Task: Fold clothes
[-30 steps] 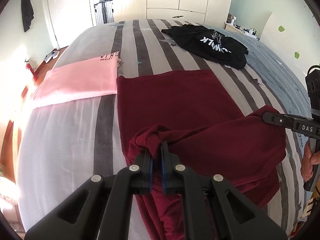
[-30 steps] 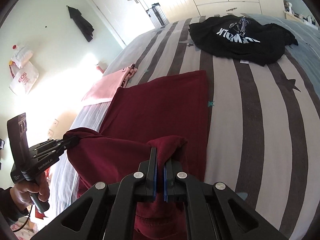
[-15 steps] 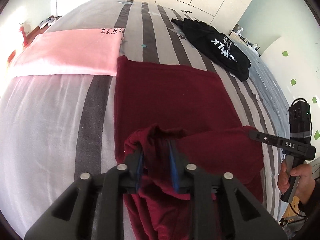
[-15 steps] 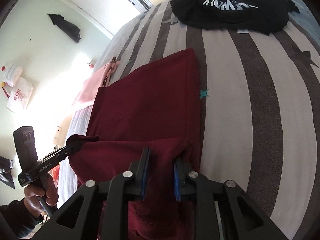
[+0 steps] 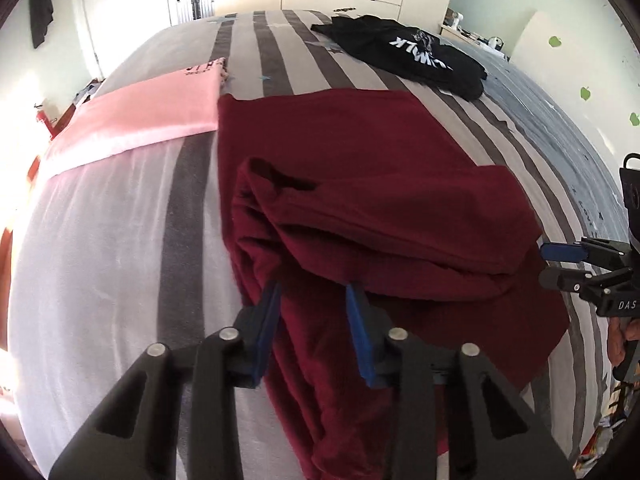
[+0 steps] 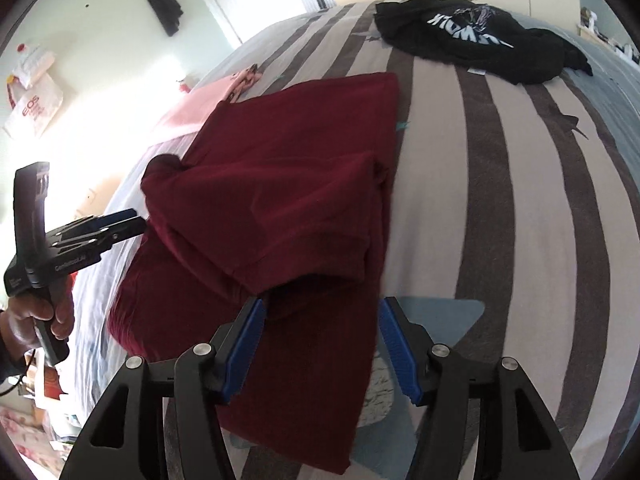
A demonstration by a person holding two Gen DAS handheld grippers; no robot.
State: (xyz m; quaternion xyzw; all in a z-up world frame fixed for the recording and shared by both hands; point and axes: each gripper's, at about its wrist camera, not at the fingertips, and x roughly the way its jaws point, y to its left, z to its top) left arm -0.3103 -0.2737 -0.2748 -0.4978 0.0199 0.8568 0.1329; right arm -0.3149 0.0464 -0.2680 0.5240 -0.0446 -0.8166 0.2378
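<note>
A maroon garment (image 5: pixel 360 140) (image 6: pixel 300 140) lies flat on the striped bed, its near part folded forward over the rest. My left gripper (image 5: pixel 314 292) is open, with the fold's left end lying loose between its blue pads (image 5: pixel 268 320); they do not press on it. My right gripper (image 6: pixel 322 304) has its jaws opening wide around the fold's right end without pinching the cloth. Each gripper also shows in the other's view: the right gripper (image 5: pixel 560 256) at the right edge, the left gripper (image 6: pixel 128 224) at the left edge, held by a hand (image 6: pixel 36 320).
A folded pink garment (image 5: pixel 148 120) (image 6: pixel 200 108) lies to the left of the maroon one. A crumpled black garment with white lettering (image 5: pixel 420 56) (image 6: pixel 480 36) sits at the far right of the bed (image 5: pixel 100 260). Wardrobe doors and a room door stand beyond.
Both grippers were shut on the maroon cloth's lifted edge a second ago. They have since opened and let go, and the folded part now rests on the garment. Both grippers have drawn back.
</note>
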